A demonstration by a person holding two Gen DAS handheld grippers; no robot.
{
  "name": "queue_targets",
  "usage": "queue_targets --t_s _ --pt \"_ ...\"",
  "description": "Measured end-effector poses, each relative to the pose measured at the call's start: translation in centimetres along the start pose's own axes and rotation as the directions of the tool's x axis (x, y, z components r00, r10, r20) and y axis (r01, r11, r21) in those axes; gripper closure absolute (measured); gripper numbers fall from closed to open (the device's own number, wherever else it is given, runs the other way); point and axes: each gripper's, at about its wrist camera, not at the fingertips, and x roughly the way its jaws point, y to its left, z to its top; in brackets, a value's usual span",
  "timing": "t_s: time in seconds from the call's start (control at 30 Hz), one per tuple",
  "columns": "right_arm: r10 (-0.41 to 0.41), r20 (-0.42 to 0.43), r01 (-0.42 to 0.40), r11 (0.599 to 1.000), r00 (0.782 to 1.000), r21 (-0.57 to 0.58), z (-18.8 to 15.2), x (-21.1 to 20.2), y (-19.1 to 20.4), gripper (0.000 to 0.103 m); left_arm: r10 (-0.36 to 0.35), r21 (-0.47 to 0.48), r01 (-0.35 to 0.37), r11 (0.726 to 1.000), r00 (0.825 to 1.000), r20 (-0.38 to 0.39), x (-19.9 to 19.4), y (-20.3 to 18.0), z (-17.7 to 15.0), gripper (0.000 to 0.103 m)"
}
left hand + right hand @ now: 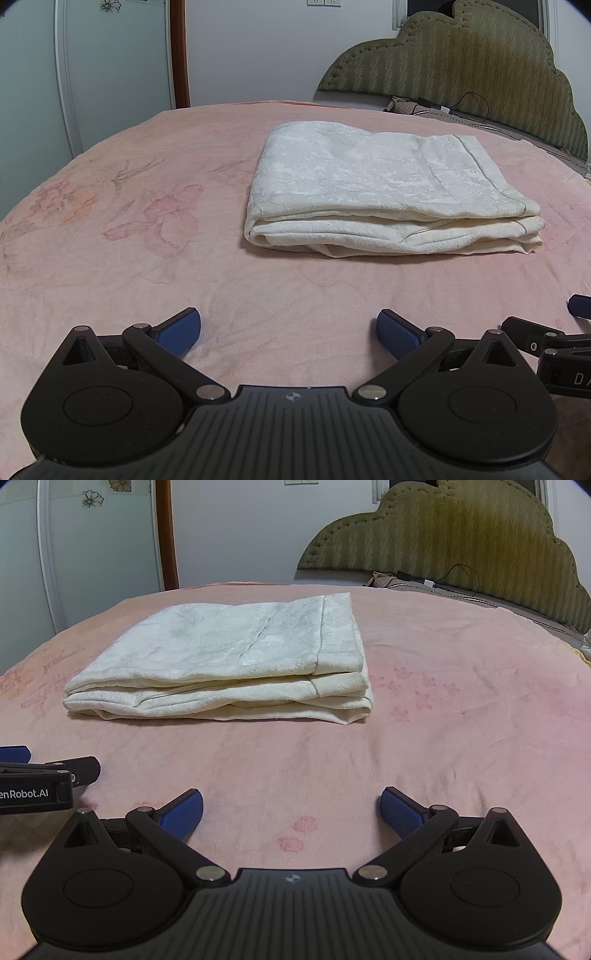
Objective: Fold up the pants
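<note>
The cream-white pants (388, 192) lie folded into a thick rectangular stack on the pink bed sheet (147, 258), ahead of both grippers. They also show in the right wrist view (229, 664), ahead and to the left. My left gripper (289, 334) is open and empty, low over the sheet, well short of the stack. My right gripper (291, 814) is open and empty too, beside the left one. Neither touches the pants.
A padded olive headboard (461, 66) stands at the far right, with a black cable (469, 103) and a charger by it. A white wardrobe door (110, 55) and a brown door frame (179, 51) stand beyond the bed's far edge.
</note>
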Motion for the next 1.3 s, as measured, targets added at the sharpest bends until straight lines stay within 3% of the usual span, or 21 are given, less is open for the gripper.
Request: queue_targets --t_s 0.57,0.73,1.1,1.3 --pt "-0.011 -0.001 0.011 1.0 1.0 0.008 -0.04 -0.06 0.09 0.0 0.001 -0.002 -0.001 1.0 1.0 -0.003 -0.02 0.01 0.02 0.0" --pt "-0.019 0.0 0.019 1.0 1.0 0.015 -0.09 -0.15 0.14 0.0 0.046 0.0 -0.046 0.999 0.999 0.011 -0.27 -0.5 -0.18 0.0" --pt "-0.016 0.004 0.016 1.0 1.0 0.021 -0.11 -0.18 0.13 0.0 0.019 -0.049 -0.019 0.999 1.0 0.007 -0.56 0.25 -0.36 0.0" --pt "-0.02 0.001 0.02 1.0 1.0 0.015 -0.13 -0.16 0.04 0.0 0.04 -0.015 -0.04 0.999 0.999 0.005 -0.5 -0.29 -0.36 0.0"
